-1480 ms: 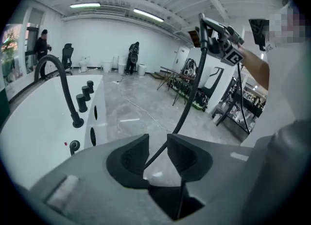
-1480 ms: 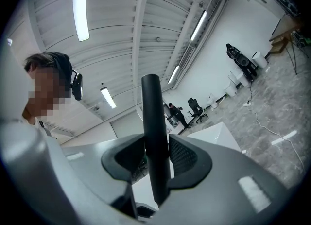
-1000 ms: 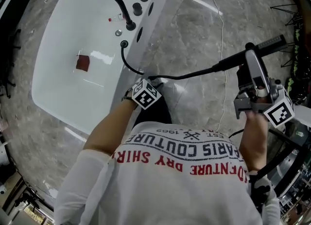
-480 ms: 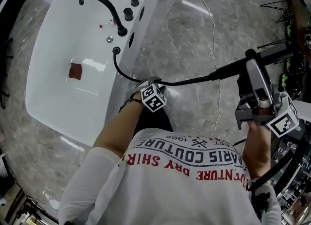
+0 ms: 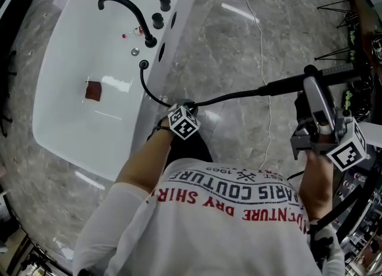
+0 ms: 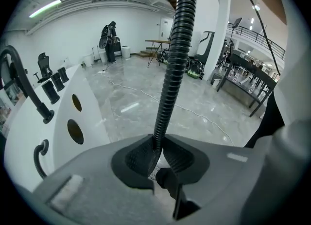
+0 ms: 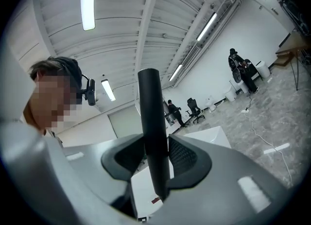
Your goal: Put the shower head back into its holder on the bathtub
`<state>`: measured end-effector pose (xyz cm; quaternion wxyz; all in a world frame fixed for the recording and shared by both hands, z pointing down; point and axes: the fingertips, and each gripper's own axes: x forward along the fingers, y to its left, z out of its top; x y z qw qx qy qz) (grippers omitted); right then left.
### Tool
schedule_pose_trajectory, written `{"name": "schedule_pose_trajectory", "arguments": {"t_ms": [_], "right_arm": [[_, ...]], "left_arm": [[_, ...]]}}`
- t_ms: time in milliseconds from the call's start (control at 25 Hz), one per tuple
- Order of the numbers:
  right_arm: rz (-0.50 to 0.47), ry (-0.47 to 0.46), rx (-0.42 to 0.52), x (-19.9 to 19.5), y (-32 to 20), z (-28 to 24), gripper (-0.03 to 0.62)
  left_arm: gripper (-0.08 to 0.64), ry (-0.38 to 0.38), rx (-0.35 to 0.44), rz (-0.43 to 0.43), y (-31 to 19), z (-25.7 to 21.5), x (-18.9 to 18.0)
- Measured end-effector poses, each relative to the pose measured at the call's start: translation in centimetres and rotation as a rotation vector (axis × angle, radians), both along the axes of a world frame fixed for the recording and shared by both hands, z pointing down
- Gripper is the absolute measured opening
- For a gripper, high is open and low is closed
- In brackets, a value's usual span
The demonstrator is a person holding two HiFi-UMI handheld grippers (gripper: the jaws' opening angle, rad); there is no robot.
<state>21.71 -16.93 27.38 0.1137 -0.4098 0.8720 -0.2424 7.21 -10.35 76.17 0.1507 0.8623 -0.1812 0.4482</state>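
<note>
A white bathtub [image 5: 65, 120] lies at the left. Its black hose [image 5: 156, 98] leaves a fitting [image 5: 143, 64] on the rim and runs right to the black shower head [image 5: 334, 69]. My left gripper [image 5: 185, 105] points down at the hose beside the tub wall. Its jaws are closing, and the ribbed hose [image 6: 175, 59] sits between the pads of the left gripper [image 6: 158, 148], touching them. My right gripper [image 5: 309, 84] holds level at the right, shut on the shower head's straight handle [image 7: 151, 122], which stands between the pads of this gripper [image 7: 156, 163].
A black curved faucet [image 5: 125, 6] and knobs [image 5: 164, 0] stand on the tub rim, with a dark red object [image 5: 92, 90] inside the tub. A white cable [image 5: 262, 48] crosses the marble floor. Stands and gear [image 5: 355, 36] crowd the right edge.
My left gripper has sunk onto the hose near the tub wall and its jaws have come together round it. The right gripper has kept the shower head in about the same place.
</note>
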Motion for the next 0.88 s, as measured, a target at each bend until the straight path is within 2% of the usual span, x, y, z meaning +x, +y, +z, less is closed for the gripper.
{"name": "schedule_pose_trajectory", "arguments": {"t_ms": [200, 320, 560, 880], "right_arm": [[0.013, -0.052, -0.018, 0.3, -0.8, 0.4, 0.146], [0.014, -0.053, -0.017, 0.0, -1.2, 0.6, 0.144], [0.006, -0.023, -0.027, -0.3, -0.3, 0.5, 0.141], [0.000, -0.012, -0.010, -1.1, -1.0, -0.3, 0.141]], "left_arm": [[0.066, 0.013, -0.038, -0.058, -0.2, -1.1, -2.1], [0.066, 0.038, -0.047, -0.102, -0.4, -2.1, -3.3], [0.066, 0.096, -0.021, -0.204, -0.3, -6.0, -5.5], [0.066, 0.121, 0.054, -0.257, -2.6, -10.5, -7.9]]}}
